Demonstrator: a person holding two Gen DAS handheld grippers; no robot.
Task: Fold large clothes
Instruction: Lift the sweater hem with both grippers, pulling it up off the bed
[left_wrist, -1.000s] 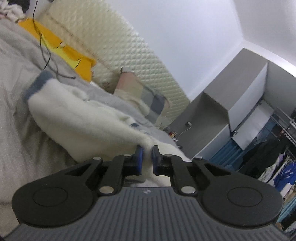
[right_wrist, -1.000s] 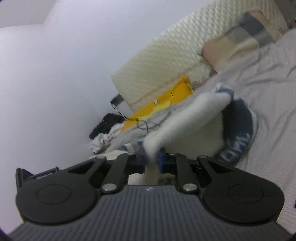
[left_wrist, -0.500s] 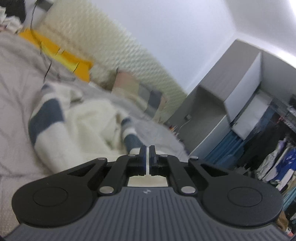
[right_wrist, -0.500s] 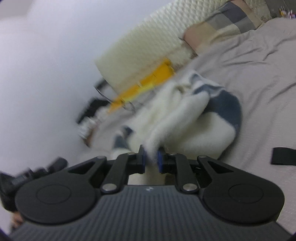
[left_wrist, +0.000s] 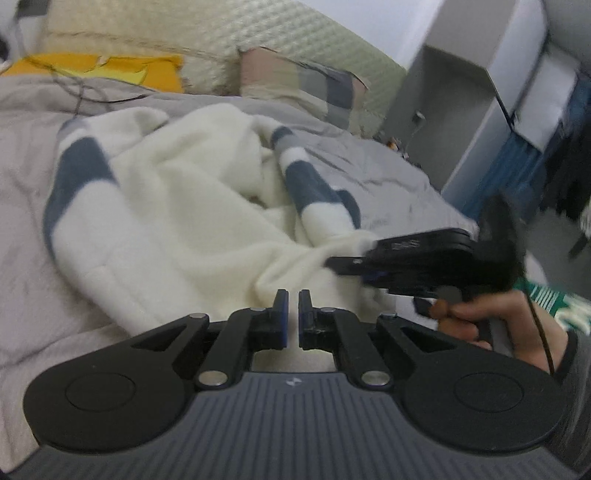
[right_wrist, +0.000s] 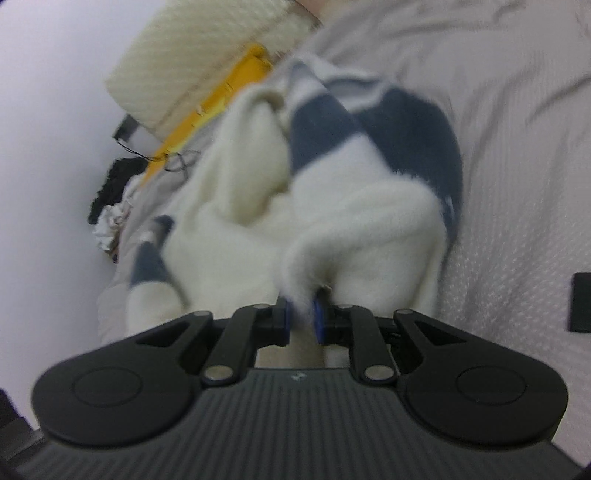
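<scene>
Grey bedding (left_wrist: 388, 173) carried it all. Left tongs (left_wrist: 292, 308) stood slightly parted, holding nothing, over the cream-and-blue fleece garment (left_wrist: 177, 206); right tongs (right_wrist: 301, 314) pinched its fold. It lay mid-bed, below the quilted headboard (left_wrist: 258, 48), yellow pillow (left_wrist: 147, 72) and grey wardrobe (left_wrist: 465, 96).

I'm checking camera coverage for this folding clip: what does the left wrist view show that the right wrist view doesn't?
Only the left wrist view shows the person's right hand on its handle, the patchwork pillow and the grey cabinet. Only the right wrist view shows fleece pinched in the right tool, a black strap and a dark clothes heap. Both show the white fleece garment with blue bands, the grey bed sheet and a yellow cushion.
</scene>
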